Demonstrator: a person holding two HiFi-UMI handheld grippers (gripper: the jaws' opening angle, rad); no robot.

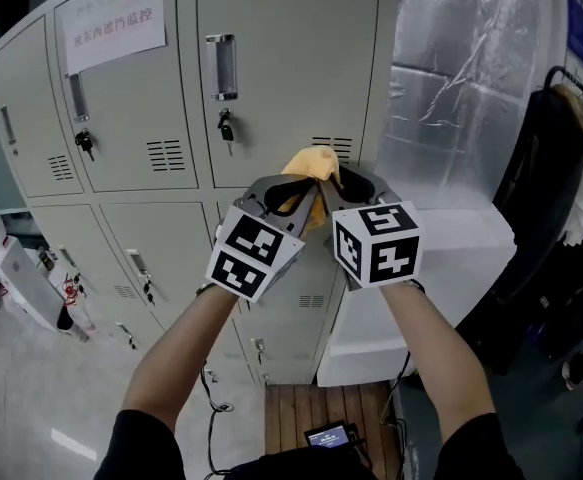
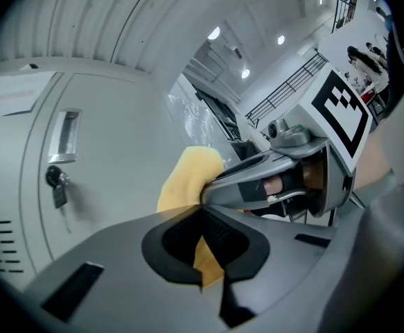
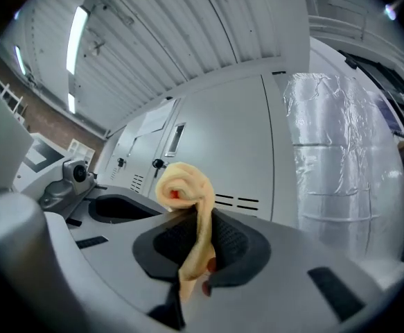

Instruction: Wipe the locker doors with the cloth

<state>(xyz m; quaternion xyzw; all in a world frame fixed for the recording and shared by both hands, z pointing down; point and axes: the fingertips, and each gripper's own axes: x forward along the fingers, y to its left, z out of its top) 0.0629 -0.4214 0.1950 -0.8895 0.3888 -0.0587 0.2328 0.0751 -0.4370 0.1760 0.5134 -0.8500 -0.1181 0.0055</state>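
Up by the vent slots [image 1: 339,146] of the upper-right locker door [image 1: 291,68]: holds the yellow cloth [image 1: 311,160] bunched between both tools. Grips it with the left gripper [image 1: 306,190], jaws closed on a hanging strip. Grips it likewise with the right gripper [image 1: 337,190], jaws pinched on a twisted tail, wad curled above the tips. Sits tip to tip, nearly touching. Contact with the metal: not readable (looks just short of the door in the left gripper view).

Judged step: getting the wad onto the door for a first pass. To do it well:

- Spread the two grippers slightly apart first, to stretch the cloth flat rather than wipe with a tight ball.
- Press cloth, not jaw tips, against the paint, and keep the tips angled back to avoid scraping.
- Sweep in overlapping strokes, top of door downward.
- Steer around the handle [image 1: 223,66] and the key [image 1: 226,128] hanging under it, both left of the cloth and likely snag points.
- Go lightly over the slots, another probable catch for a loose tail.
- Keep both pinches firm: thin hold on each side, probably easy to lose under drag.
- Skip the paper notice [image 1: 111,13] on the neighbouring door.
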